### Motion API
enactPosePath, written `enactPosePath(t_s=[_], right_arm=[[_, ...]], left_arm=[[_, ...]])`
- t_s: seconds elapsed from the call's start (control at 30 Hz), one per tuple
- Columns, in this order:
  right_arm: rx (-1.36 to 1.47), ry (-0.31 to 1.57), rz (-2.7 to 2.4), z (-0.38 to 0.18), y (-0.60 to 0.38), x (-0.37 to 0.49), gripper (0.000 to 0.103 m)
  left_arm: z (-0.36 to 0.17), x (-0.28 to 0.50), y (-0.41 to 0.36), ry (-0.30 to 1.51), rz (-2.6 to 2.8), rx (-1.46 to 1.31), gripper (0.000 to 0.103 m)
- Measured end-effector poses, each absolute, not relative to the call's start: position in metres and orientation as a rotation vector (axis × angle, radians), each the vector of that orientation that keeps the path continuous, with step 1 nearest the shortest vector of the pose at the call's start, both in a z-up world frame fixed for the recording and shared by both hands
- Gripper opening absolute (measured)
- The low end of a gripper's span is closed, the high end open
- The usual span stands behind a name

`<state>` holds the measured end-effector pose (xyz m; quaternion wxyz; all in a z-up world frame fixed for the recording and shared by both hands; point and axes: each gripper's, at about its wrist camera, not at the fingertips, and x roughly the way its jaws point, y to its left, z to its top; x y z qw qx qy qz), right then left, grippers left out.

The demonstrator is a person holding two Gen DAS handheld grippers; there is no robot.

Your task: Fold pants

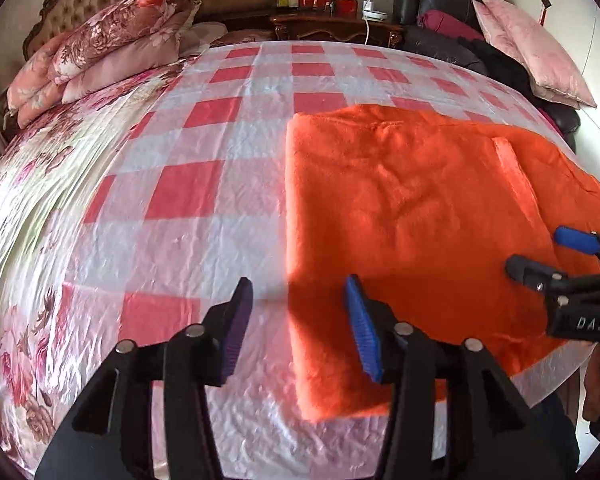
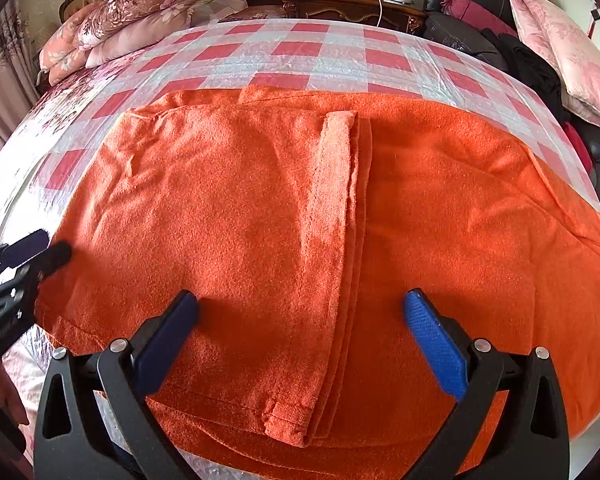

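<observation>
The orange pants (image 2: 260, 208) lay folded flat on the checkered bed cover (image 1: 204, 128), near edge at the bed's front. The hem cuff (image 2: 336, 200) ran across the top layer. The left gripper (image 1: 296, 320) straddled the pants' left fold edge, fingers parted, gripping nothing. The right gripper (image 2: 300, 340) stood wide above the cuff, empty. Bare cover lay leftward.

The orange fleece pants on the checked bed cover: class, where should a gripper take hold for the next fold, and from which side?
Judging by the pose, grip the orange fleece pants at the folded left edge, coming in from the left over the bare red-and-white checked cover. That edge is straight, thick and free, so it could lift cleanly over the hem strip.
</observation>
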<state>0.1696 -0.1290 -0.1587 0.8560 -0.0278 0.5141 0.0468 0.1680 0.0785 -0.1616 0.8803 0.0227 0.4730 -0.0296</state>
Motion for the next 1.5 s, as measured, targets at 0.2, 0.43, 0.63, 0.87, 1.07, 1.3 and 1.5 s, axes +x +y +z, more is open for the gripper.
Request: enactPosePath(t_s=[0.2, 0.43, 0.63, 0.87, 1.07, 1.3, 1.5], right_arm=[[-0.055, 1.083, 0.094, -0.158, -0.129, 0.169, 0.099], [-0.056, 1.102, 0.089, -0.158, -0.133, 0.162, 0.099], [-0.064, 1.098, 0.001, -0.148, -0.144, 0.144, 0.099], [-0.039, 1.113, -0.022, -0.154, -0.163, 0.133, 0.099], [-0.011, 1.121, -0.005, -0.154, -0.171, 0.129, 0.099], [0.008, 1.046, -0.054, -0.135, -0.213, 0.132, 0.099], [0.047, 1.031, -0.277, -0.141, -0.314, 0.155, 0.099]], left_arm=[[-0.162, 0.151, 0.095, 0.998, -0.030, 0.035, 0.058], [-0.157, 0.134, 0.090, 0.958, -0.021, 0.083, 0.058], [-0.143, 0.127, 0.090, 0.898, -0.041, 0.010, 0.058], [-0.157, 0.132, 0.074, 0.937, 0.027, 0.134, 0.060], [-0.130, 0.146, 0.048, 0.811, -0.033, 0.186, 0.059], [-0.130, 0.204, -0.016, 0.847, -0.275, 0.072, 0.045], [-0.149, 0.229, -0.067, 0.910, -0.336, 0.068, 0.041]])
